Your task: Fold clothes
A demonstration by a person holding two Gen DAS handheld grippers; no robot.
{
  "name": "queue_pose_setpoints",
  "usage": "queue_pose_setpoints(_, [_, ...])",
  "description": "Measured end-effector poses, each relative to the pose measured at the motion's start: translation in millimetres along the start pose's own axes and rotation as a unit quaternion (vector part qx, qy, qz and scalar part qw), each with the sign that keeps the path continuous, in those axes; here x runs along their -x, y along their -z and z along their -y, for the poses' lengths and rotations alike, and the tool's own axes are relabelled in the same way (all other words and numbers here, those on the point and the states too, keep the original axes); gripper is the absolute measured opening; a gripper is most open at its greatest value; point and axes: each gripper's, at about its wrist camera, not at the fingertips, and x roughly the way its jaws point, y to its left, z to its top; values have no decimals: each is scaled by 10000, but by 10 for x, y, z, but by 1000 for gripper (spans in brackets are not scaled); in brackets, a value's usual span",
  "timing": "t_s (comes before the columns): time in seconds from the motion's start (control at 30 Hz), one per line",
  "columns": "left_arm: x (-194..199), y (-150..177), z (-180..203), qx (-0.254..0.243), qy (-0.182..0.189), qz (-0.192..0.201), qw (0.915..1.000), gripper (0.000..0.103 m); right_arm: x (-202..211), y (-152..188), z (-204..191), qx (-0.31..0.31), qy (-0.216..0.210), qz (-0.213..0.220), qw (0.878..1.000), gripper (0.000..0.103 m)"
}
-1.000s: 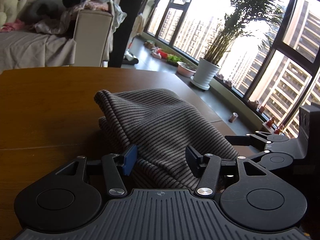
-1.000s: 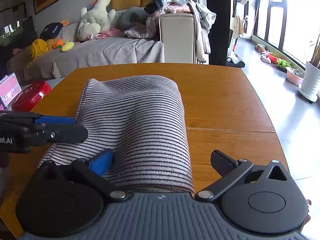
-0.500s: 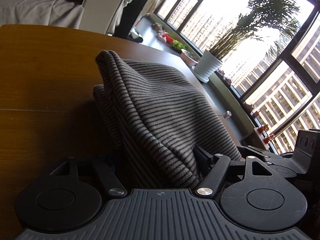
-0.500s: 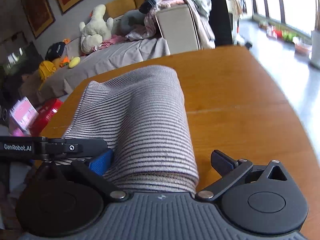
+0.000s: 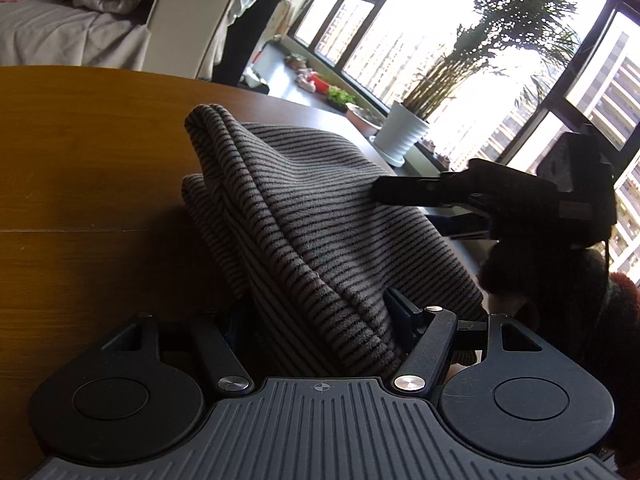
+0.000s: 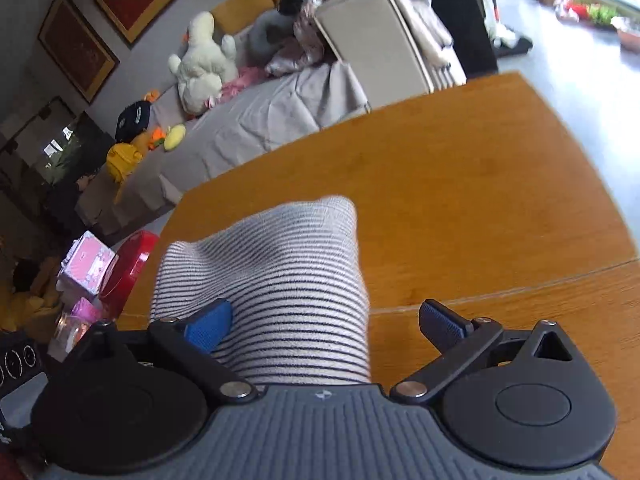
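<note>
A folded grey garment with thin dark stripes is lifted off the wooden table. My left gripper is shut on its near folded edge, and the cloth hides the left finger. In the right wrist view the same garment fills the space between my right gripper's fingers. The jaws stand wide apart and the blue left pad touches the cloth. The right gripper also shows in the left wrist view, at the garment's far right side.
The table's far edge borders a grey sofa with soft toys. A white plant pot stands by the windows on the right. A red round box and pink packs lie left of the table.
Both grippers rose and tilted, lifting the garment off the table. The left jaws closed on the cloth's edge. The right gripper came higher beside the garment.
</note>
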Motion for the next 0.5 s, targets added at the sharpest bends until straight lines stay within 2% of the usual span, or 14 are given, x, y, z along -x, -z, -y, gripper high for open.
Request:
queue_pose_setpoints(0.03, [3, 0, 6, -3, -7, 6, 10000, 71, -34, 19, -39, -61, -257, -63, 9996, 78])
queue_pose_setpoints(0.17, [8, -9, 18, -35, 24, -15, 10000, 73, 274, 117, -484, 972, -659, 575, 9914, 70])
queue_pose_setpoints(0.23, [5, -17, 15, -39, 55, -37, 10000, 73, 320, 123, -526, 1130, -416, 517, 9914, 69])
queue_pose_setpoints(0.3, [-17, -21, 54, -109, -11, -16, 9999, 73, 241, 153, -477, 1329, 257, 414, 9899, 67])
queue_pose_setpoints(0.4, [-46, -16, 92, -99, -58, 9, 9999, 75, 178, 219, -287, 1222, 513, 295, 9907, 68])
queue_pose_setpoints(0.5, [-40, -7, 116, -158, -105, -2, 9998, 75, 271, 245, -215, 1106, 473, 329, 9922, 75])
